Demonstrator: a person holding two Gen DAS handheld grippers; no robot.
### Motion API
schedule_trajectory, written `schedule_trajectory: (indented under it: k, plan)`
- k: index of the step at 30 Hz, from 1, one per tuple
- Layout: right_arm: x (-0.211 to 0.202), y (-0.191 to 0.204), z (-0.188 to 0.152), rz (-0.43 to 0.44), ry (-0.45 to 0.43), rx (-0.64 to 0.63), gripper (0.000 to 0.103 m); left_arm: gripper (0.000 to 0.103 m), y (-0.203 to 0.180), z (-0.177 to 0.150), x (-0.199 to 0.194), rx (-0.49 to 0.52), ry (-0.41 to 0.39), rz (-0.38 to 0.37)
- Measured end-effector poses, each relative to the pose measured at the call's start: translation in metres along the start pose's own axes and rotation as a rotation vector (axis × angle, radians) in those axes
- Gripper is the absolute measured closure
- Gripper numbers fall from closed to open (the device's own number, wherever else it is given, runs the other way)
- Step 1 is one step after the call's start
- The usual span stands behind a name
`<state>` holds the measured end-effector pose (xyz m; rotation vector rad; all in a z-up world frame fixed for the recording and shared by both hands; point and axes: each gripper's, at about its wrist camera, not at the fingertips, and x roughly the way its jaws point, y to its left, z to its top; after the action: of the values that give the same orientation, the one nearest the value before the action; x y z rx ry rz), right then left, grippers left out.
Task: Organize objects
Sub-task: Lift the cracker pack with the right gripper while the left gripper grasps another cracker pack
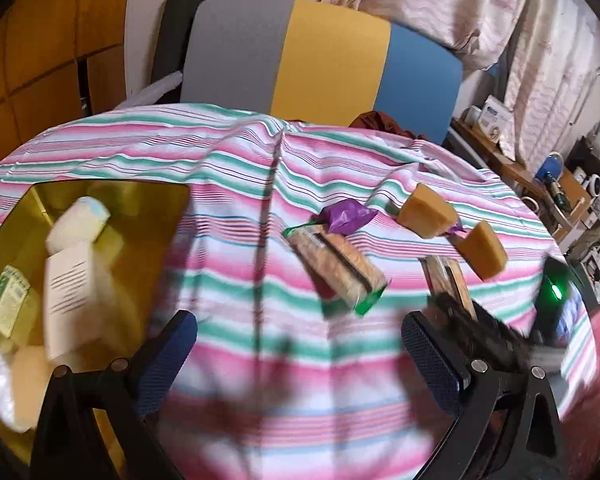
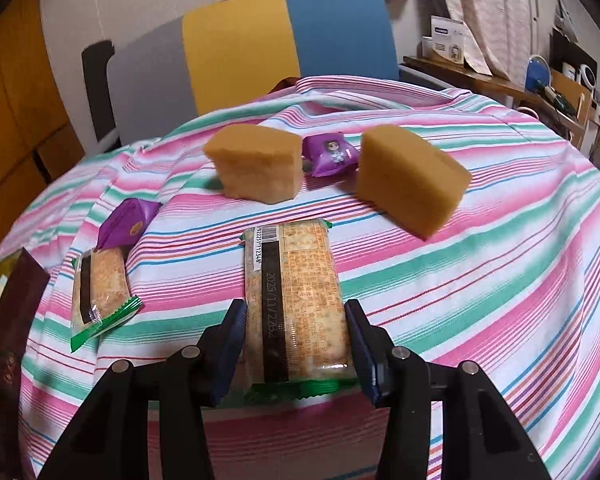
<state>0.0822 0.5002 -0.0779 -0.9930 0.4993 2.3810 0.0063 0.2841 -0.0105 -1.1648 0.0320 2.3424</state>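
My right gripper (image 2: 296, 332) is shut on a wrapped cracker packet (image 2: 296, 292) that lies lengthwise between the fingers, low over the striped cloth (image 2: 480, 280). A second cracker packet (image 2: 100, 292) lies to the left, also in the left wrist view (image 1: 336, 268). Two tan sponge blocks (image 2: 260, 168) (image 2: 412, 184) and two purple candy wrappers (image 2: 330, 154) (image 2: 128, 224) lie beyond. My left gripper (image 1: 300, 352) is open and empty above the cloth, with a yellow box (image 1: 148, 216) at its left holding a white bottle (image 1: 80, 224) and cartons.
A dark brown packet (image 2: 8, 332) lies at the cloth's left edge. A grey, yellow and blue chair back (image 2: 260, 40) stands behind the table. A cluttered wooden shelf (image 2: 540, 84) runs along the right wall. The right gripper's body with a green light (image 1: 556, 292) shows in the left wrist view.
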Motion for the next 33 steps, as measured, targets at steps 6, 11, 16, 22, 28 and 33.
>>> schedule_trajectory:
  k: [6, 11, 16, 22, 28, 33]
  plan:
    - [-0.001, 0.000, -0.001, -0.012, -0.020, -0.007, 0.053, 0.000, -0.034, 0.023, 0.054, 0.039, 0.058, 0.040]
    - [-0.002, -0.002, -0.003, 0.002, -0.034, 0.010, 0.053, 0.000, -0.047, 0.029, 0.087, 0.056, 0.112, 0.085]
    - [-0.002, -0.003, -0.004, 0.006, -0.041, 0.013, 0.053, 0.020, -0.052, 0.023, 0.107, 0.133, 0.099, 0.096]
    - [-0.002, -0.003, -0.005, 0.011, -0.043, 0.018, 0.053, 0.046, -0.033, 0.005, 0.099, 0.185, 0.100, 0.027]
    - [-0.003, -0.002, -0.005, 0.002, -0.043, 0.011, 0.053, 0.049, -0.011, 0.000, 0.080, 0.170, 0.103, 0.003]
    - [-0.003, -0.002, -0.005, -0.001, -0.042, 0.008, 0.053, 0.035, -0.018, 0.005, 0.080, 0.166, 0.070, 0.016]
